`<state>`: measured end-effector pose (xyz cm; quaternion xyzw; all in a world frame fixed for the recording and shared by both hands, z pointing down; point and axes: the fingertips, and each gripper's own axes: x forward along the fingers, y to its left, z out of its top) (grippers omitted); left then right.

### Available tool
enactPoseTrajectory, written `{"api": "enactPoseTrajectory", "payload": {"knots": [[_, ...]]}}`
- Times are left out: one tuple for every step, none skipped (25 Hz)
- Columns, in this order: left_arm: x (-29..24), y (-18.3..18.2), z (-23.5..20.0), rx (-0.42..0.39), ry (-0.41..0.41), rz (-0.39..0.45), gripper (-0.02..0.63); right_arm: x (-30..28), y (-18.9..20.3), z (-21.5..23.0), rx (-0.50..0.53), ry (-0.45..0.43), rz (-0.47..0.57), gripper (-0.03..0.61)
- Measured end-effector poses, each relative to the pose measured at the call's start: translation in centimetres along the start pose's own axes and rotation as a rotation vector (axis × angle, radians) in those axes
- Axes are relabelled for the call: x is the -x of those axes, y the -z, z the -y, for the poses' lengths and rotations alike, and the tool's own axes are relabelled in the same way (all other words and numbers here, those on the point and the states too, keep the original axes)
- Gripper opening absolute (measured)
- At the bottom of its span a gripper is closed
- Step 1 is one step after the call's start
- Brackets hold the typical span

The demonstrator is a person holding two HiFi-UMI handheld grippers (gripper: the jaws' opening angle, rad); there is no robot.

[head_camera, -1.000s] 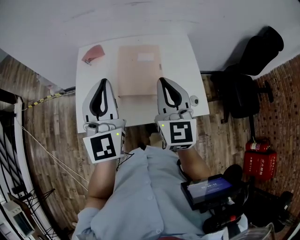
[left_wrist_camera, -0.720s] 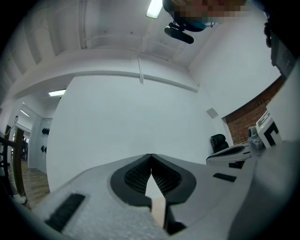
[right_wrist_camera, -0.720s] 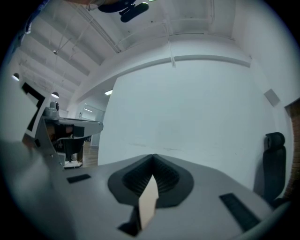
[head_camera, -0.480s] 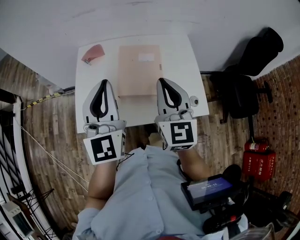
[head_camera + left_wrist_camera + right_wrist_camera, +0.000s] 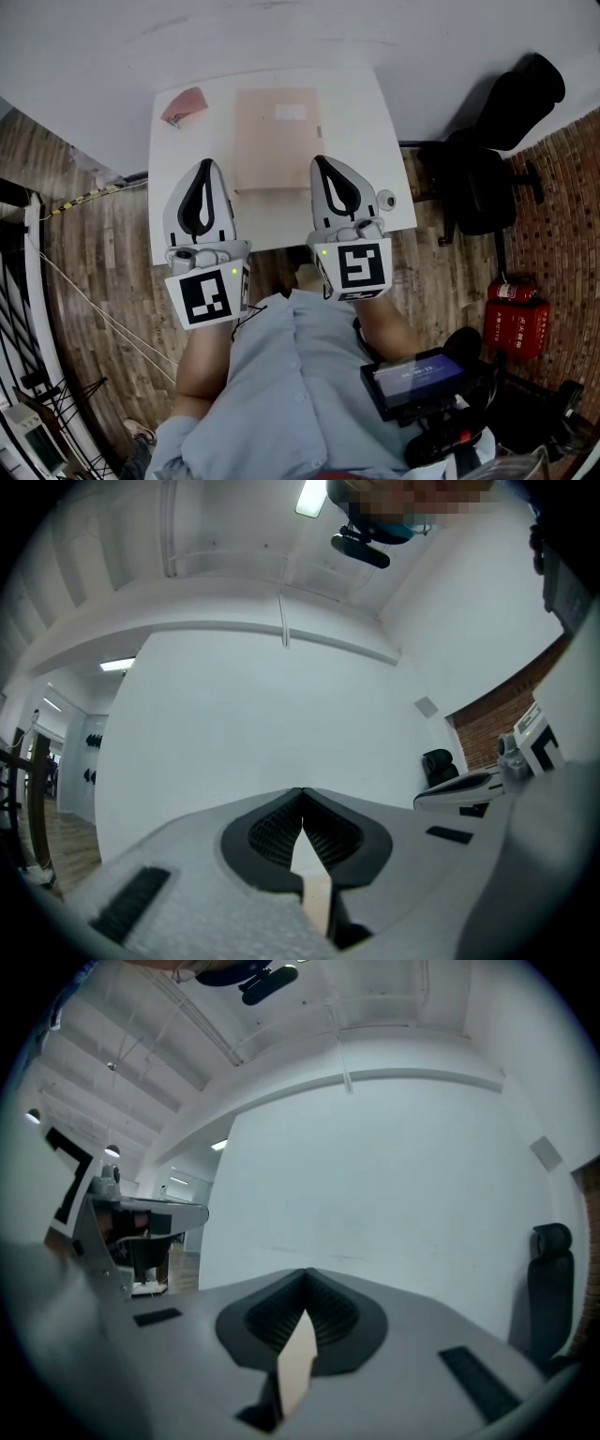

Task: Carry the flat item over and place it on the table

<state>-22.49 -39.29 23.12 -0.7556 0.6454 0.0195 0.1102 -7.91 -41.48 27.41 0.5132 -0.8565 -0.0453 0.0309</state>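
Note:
A flat tan cardboard piece (image 5: 277, 141) with a pale label lies flat in the middle of the white table (image 5: 361, 122). My left gripper (image 5: 205, 165) hovers at its near left corner and my right gripper (image 5: 322, 161) at its near right corner, both pointing away from me. Both are shut with their tips touching, as the left gripper view (image 5: 301, 792) and the right gripper view (image 5: 306, 1274) also show. Neither holds the cardboard. A thin beige sliver shows in the gap behind each pair of tips; I cannot tell what it is.
A pink object (image 5: 185, 106) lies at the table's far left corner. A small round thing (image 5: 386, 199) sits at its right edge. A black office chair (image 5: 497, 159) stands to the right, a red fire extinguisher (image 5: 516, 323) lies on the wood floor, and a white wall is ahead.

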Motion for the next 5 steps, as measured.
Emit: {"api": "enactPoseTrajectory", "payload": {"knots": [[0.06, -0.03, -0.06, 0.0, -0.001, 0.001, 0.009, 0.02, -0.04, -0.05, 0.0, -0.001, 0.001, 0.003], [0.13, -0.06, -0.11, 0.0, -0.003, 0.001, 0.009, 0.07, -0.04, -0.08, 0.001, 0.0, 0.003, 0.003], [0.22, -0.08, -0.14, 0.001, -0.004, 0.001, 0.009, 0.13, -0.05, -0.11, 0.002, 0.0, 0.004, 0.003], [0.31, -0.11, -0.17, 0.001, -0.005, 0.001, 0.009, 0.21, -0.05, -0.13, 0.003, 0.0, 0.006, 0.003], [0.41, -0.13, -0.2, 0.001, -0.005, 0.0, 0.009, 0.29, -0.06, -0.16, 0.003, 0.001, 0.007, 0.004]]}}
